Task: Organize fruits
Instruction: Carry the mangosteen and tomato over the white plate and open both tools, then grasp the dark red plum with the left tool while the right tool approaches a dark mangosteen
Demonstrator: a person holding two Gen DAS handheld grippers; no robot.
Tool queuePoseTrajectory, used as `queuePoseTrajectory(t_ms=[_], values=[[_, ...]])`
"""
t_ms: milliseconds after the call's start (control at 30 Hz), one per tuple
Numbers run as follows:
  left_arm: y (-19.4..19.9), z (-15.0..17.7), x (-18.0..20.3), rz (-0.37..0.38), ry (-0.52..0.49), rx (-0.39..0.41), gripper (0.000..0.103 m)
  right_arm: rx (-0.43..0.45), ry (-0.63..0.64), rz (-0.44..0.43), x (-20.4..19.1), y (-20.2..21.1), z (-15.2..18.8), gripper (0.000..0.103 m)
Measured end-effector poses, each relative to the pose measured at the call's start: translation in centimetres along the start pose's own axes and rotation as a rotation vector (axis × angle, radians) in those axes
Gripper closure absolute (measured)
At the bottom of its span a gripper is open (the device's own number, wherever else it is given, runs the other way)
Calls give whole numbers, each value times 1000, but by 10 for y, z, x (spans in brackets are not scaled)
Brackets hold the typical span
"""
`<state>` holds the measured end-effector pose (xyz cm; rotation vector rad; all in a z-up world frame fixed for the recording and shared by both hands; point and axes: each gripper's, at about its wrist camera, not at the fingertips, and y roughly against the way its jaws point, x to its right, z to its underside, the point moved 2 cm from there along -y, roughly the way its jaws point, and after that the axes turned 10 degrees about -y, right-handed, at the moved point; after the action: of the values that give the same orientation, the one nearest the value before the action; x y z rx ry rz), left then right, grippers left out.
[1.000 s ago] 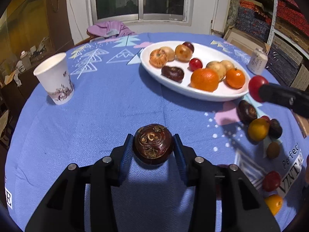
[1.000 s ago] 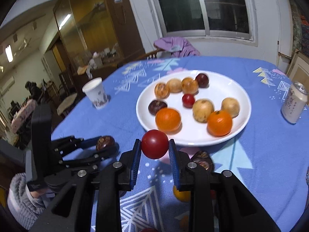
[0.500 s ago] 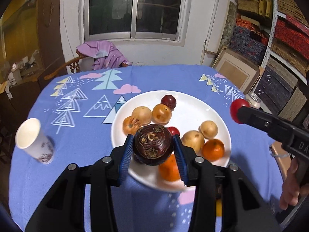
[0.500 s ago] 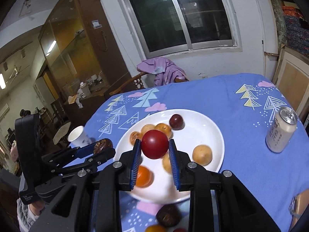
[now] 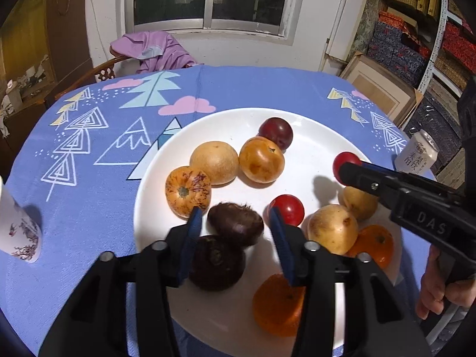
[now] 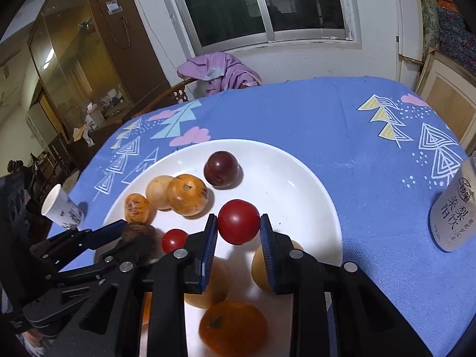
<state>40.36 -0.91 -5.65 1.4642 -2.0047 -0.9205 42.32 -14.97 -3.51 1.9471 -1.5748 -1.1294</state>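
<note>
Through my left wrist camera, my left gripper has just been opening; a dark brown fruit sits loose between its parted jaws on the white plate. Through my right wrist camera, my right gripper clamps a red tomato above the plate.

A blue tablecloth printed with trees and clouds covered the table. A paper cup stood near its left edge, and a drink can stood upright at the right. Behind the table, a purple garment hung over a wooden chair below the dark window.
</note>
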Motion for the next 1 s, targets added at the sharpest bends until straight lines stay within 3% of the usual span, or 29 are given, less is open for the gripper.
queuePoseTrajectory(t_ms=[67, 100, 300, 433, 567, 633, 700, 867, 1000], values=[[3, -1, -2, -10, 8, 20, 35, 5, 6, 10, 0, 0, 1, 66], [5, -1, -3, -11, 10, 28, 33, 11, 4, 8, 1, 1, 1, 61], [30, -1, -11, -9, 36, 71, 32, 85, -33, -49, -1, 37, -4, 58], [65, 4, -15, -44, 47, 118, 17, 171, -70, -130, -11, 91, -3, 28], [104, 30, -11, -105, -4, 145, 9, 198, -39, -179, -27, 133, 13, 24], [122, 57, -10, -126, -17, 156, 7, 197, -24, -186, -31, 149, 30, 9], [131, 81, -10, -135, -11, 145, 7, 218, -4, -177, -29, 162, 53, 7], [139, 149, 2, -132, -28, 102, 4, 322, 47, -37, -2, 181, 109, 3], [140, 168, 23, -140, -100, 100, 4, 354, 28, 41, 24, 188, 129, 3]])
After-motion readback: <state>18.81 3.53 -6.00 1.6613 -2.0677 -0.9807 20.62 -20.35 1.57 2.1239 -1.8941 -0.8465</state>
